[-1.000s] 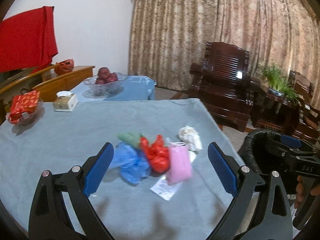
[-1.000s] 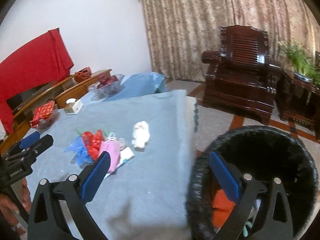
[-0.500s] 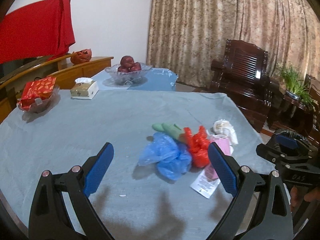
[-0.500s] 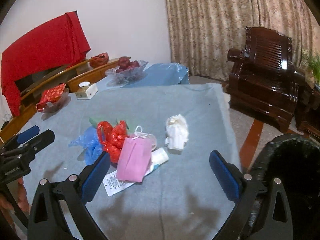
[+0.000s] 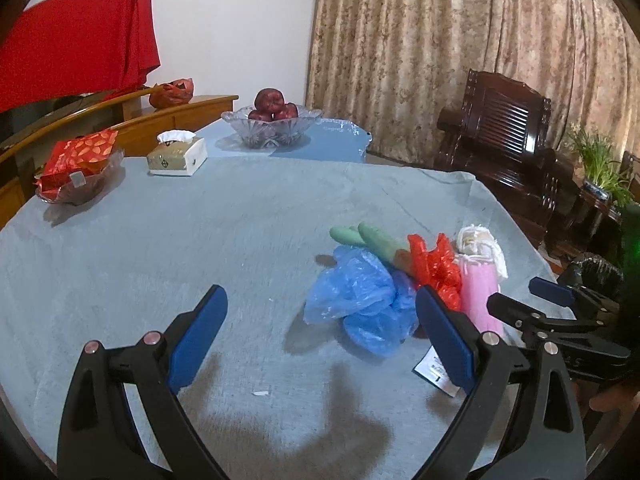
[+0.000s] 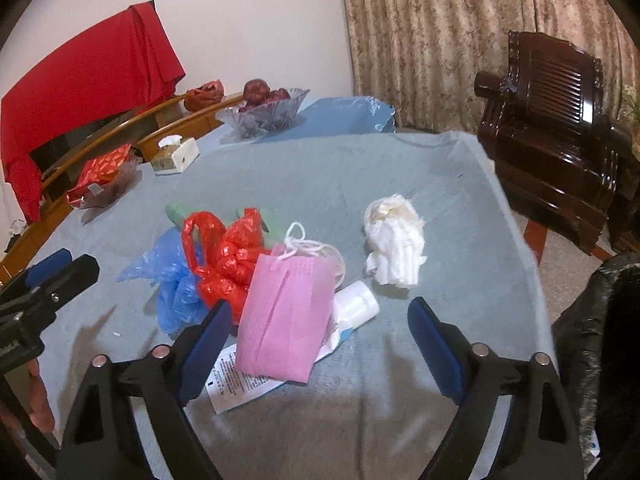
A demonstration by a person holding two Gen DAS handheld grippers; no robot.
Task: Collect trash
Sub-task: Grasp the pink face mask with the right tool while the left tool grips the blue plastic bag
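Observation:
A pile of trash lies on the grey-blue tablecloth (image 6: 400,168): a blue plastic bag (image 5: 360,300) (image 6: 176,276), a red plastic bag (image 5: 434,268) (image 6: 224,256), a pink face mask (image 5: 478,296) (image 6: 286,316), a crumpled white tissue (image 5: 480,242) (image 6: 394,236), a small white bottle (image 6: 356,306), a printed paper slip (image 6: 236,384) and green wrappers (image 5: 372,238). My left gripper (image 5: 320,332) is open and empty, just left of the blue bag. My right gripper (image 6: 320,340) is open and empty, above the mask's near end.
A black-lined trash bin (image 6: 600,340) stands off the table's right edge. At the back are a glass fruit bowl (image 5: 272,124), a tissue box (image 5: 176,156) and a red snack packet in a dish (image 5: 80,168). A dark wooden armchair (image 6: 560,136) stands right.
Both grippers have swung left from the bin side toward the pile. The right gripper has left the bin and now hangs over the mask. Both stay open.

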